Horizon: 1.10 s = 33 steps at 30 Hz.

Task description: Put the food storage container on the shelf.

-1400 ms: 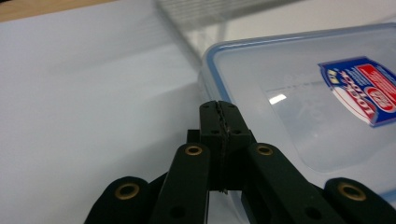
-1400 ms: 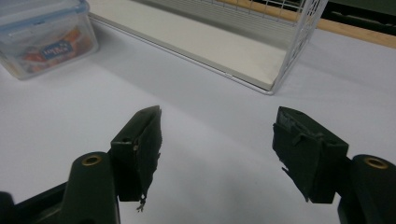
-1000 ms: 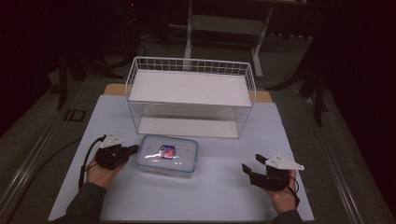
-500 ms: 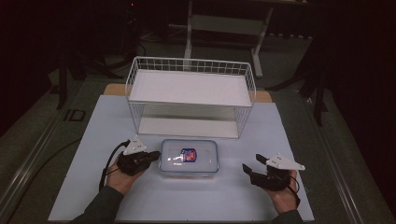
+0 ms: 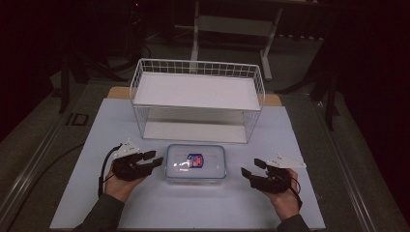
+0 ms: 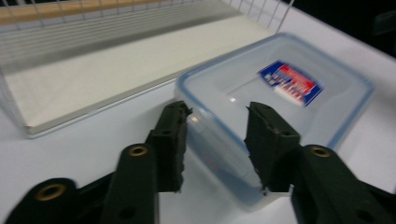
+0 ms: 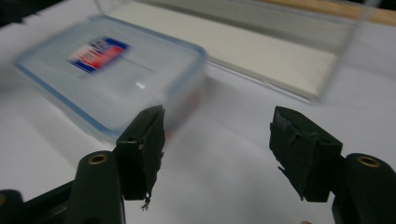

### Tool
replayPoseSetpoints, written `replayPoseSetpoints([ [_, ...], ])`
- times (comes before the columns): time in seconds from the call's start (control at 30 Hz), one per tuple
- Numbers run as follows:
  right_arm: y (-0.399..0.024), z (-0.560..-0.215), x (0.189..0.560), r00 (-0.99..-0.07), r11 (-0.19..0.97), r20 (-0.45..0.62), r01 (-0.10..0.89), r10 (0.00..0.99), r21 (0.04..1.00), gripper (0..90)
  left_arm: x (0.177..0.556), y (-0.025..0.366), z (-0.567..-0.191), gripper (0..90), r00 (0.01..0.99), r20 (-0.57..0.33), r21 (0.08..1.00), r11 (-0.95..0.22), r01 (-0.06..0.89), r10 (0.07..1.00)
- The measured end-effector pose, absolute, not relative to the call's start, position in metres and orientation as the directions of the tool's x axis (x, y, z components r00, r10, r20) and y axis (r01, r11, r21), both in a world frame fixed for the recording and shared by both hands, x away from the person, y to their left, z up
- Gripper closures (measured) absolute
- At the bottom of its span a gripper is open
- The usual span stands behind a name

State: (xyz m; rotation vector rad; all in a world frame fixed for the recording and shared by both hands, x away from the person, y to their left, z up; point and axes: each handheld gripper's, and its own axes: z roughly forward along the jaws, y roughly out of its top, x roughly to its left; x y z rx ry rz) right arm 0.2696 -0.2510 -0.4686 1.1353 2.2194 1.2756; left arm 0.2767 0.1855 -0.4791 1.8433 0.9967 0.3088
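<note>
High view: a lidded clear plastic food container (image 5: 196,163) lies on the tabletop (image 5: 96,140) before a wire rack (image 5: 198,99), between both hand-held grippers. Left gripper view: the left hand-held gripper (image 6: 217,140), jaws just opening, brackets one corner without pressing. Right gripper view: the right hand-held gripper (image 7: 224,154) gapes empty. Likely light, rigid, slick; best gripped at opposite rims.

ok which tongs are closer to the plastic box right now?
Left. The left tongs sit right at the plastic box's left edge, jaws just opened, its corner between them. The right tongs hang open, a gap off its right side.
</note>
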Motion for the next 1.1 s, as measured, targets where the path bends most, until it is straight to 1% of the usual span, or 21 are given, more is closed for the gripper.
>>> replayPoseSetpoints([
  [0.13, -0.230, -0.460, 0.279, -0.658, 0.263, 0.147, 0.481, 0.739, 0.836, 32.4, 0.278, 0.180, -0.481, 47.1, 0.635, -0.266, 0.831, -0.162, 0.532, 0.725],
  [0.2, -0.218, -0.461, 0.287, -0.669, 0.265, 0.179, 0.505, 0.721, 0.821, 29.2, 0.280, 0.176, -0.483, 41.3, 0.631, -0.289, 0.819, -0.156, 0.552, 0.720],
  [0.23, -0.212, -0.461, 0.291, -0.674, 0.269, 0.190, 0.515, 0.714, 0.814, 28.2, 0.282, 0.174, -0.484, 40.2, 0.636, -0.302, 0.815, -0.153, 0.559, 0.710],
  [0.33, -0.196, -0.464, 0.302, -0.684, 0.285, 0.216, 0.540, 0.697, 0.792, 23.6, 0.284, 0.170, -0.486, 35.0, 0.632, -0.320, 0.806, -0.148, 0.573, 0.706],
  [0.43, -0.185, -0.468, 0.312, -0.686, 0.276, 0.266, 0.572, 0.678, 0.773, 18.8, 0.287, 0.169, -0.488, 28.9, 0.620, -0.332, 0.796, -0.142, 0.589, 0.711],
  [0.5, -0.180, -0.471, 0.316, -0.683, 0.275, 0.285, 0.588, 0.672, 0.761, 15.9, 0.289, 0.168, -0.490, 26.6, 0.611, -0.346, 0.787, -0.134, 0.602, 0.712],
  [0.6, -0.176, -0.477, 0.320, -0.667, 0.278, 0.293, 0.611, 0.685, 0.741, 12.7, 0.293, 0.167, -0.494, 25.3, 0.600, -0.369, 0.774, -0.123, 0.622, 0.710],
  [0.73, -0.177, -0.485, 0.322, -0.647, 0.258, 0.327, 0.640, 0.689, 0.723, 11.0, 0.297, 0.159, -0.503, 26.8, 0.605, -0.355, 0.755, -0.163, 0.635, 0.713],
  [0.8, -0.177, -0.489, 0.324, -0.637, 0.246, 0.345, 0.654, 0.689, 0.716, 10.4, 0.299, 0.159, -0.506, 23.8, 0.587, -0.383, 0.748, -0.133, 0.650, 0.713],
  [0.83, -0.176, -0.491, 0.325, -0.629, 0.245, 0.347, 0.662, 0.696, 0.709, 10.4, 0.300, 0.160, -0.507, 25.2, 0.585, -0.390, 0.748, -0.126, 0.651, 0.711],
  [0.87, -0.176, -0.492, 0.326, -0.627, 0.246, 0.348, 0.665, 0.697, 0.705, 10.4, 0.301, 0.162, -0.509, 26.3, 0.577, -0.415, 0.744, -0.103, 0.660, 0.704],
  [0.97, -0.176, -0.497, 0.328, -0.613, 0.236, 0.374, 0.687, 0.696, 0.687, 10.4, 0.304, 0.166, -0.515, 27.1, 0.568, -0.475, 0.728, -0.063, 0.683, 0.672],
  [1.1, -0.177, -0.503, 0.329, -0.599, 0.208, 0.431, 0.714, 0.675, 0.668, 10.3, 0.306, 0.166, -0.516, 26.0, 0.570, -0.485, 0.724, -0.061, 0.687, 0.663],
])
